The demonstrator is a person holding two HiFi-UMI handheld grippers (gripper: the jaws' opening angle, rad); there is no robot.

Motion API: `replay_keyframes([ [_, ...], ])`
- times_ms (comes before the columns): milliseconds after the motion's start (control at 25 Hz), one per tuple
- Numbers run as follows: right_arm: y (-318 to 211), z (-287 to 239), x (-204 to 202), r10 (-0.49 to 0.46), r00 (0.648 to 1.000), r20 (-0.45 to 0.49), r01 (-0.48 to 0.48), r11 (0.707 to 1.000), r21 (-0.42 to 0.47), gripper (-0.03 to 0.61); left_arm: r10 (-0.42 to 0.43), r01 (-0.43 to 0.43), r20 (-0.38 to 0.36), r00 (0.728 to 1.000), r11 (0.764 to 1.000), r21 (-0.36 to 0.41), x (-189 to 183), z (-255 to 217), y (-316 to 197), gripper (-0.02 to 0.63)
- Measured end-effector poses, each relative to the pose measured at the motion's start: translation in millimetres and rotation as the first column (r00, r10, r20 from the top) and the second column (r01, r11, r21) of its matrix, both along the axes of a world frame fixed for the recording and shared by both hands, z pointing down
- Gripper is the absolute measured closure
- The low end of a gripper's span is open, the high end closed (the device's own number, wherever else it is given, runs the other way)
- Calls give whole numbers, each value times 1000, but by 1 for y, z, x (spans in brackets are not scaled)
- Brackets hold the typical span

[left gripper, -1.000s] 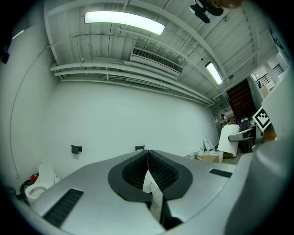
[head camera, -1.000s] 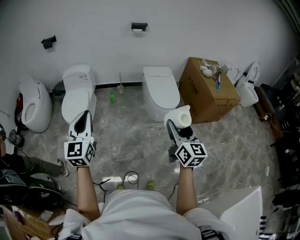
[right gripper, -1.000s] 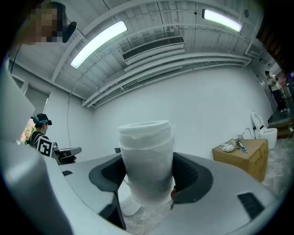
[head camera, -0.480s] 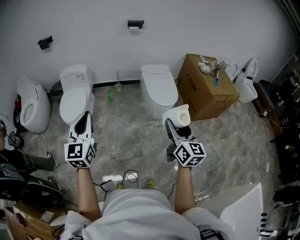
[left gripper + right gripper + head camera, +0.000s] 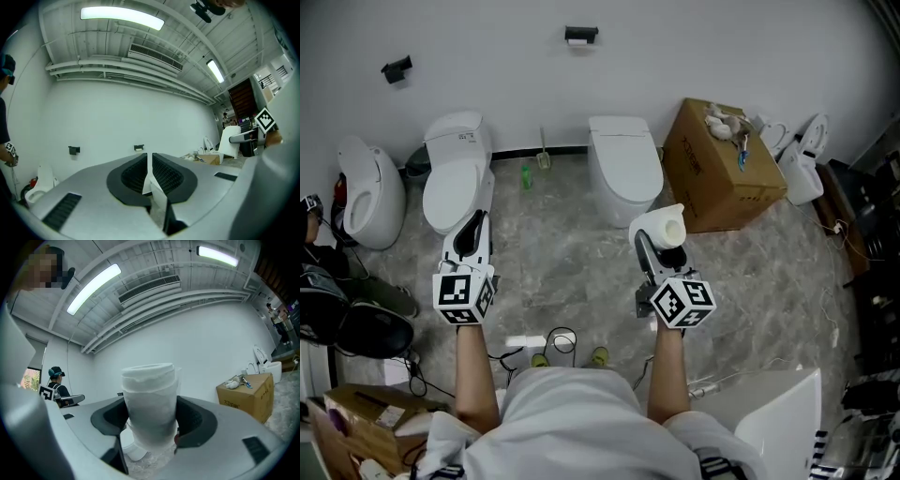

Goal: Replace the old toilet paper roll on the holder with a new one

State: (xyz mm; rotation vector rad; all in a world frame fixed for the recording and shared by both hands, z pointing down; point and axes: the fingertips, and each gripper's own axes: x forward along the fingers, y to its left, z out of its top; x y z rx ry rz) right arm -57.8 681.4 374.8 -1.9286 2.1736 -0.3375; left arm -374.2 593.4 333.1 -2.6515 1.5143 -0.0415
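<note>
The new toilet paper roll [image 5: 150,404] is showing soft white paper under a thin, crinkled, clear plastic wrap. The left gripper [image 5: 150,161] is looking like smooth, matt grey plastic, with its pads [image 5: 133,176] black and ribbed. The toilets [image 5: 623,169] are gleaming as glossy white ceramic, the floor [image 5: 572,272] is shining like polished grey marble-patterned tile, and the cardboard box [image 5: 717,183] is looking matt brown.

Both arms reach forward; left gripper [image 5: 472,225] fingers closed together, right gripper [image 5: 662,247] fingers clamp a paper roll [image 5: 667,226].
</note>
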Motion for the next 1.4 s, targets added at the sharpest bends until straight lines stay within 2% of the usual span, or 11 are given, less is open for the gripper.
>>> replay_keyframes([
  [80, 0, 1, 1, -6, 1000, -6, 6, 1000, 2, 275, 3, -3, 3, 1000, 1000, 0, 5, 0, 0, 588],
  [240, 0, 5, 5, -7, 1000, -13, 7, 1000, 4, 275, 8, -7, 27, 1000, 1000, -18, 12, 5, -3, 534],
  [400, 2, 11, 18, -16, 1000, -12, 16, 1000, 4, 275, 9, -9, 20, 1000, 999, -32, 27, 10, -4, 505],
  [640, 0, 27, 55, -18, 1000, -10, 18, 1000, -25, 275, 6, -5, 33, 999, 999, -40, 66, 17, -5, 497],
  [1040, -4, 35, 131, -24, 999, 23, 24, 1000, -8, 275, -23, 25, 57, 998, 999, -36, 139, 22, -5, 492],
  [1400, -31, 43, 166, -56, 997, 59, 58, 998, -18, 275, -26, 27, 26, 999, 999, -24, 178, 19, -31, 492],
])
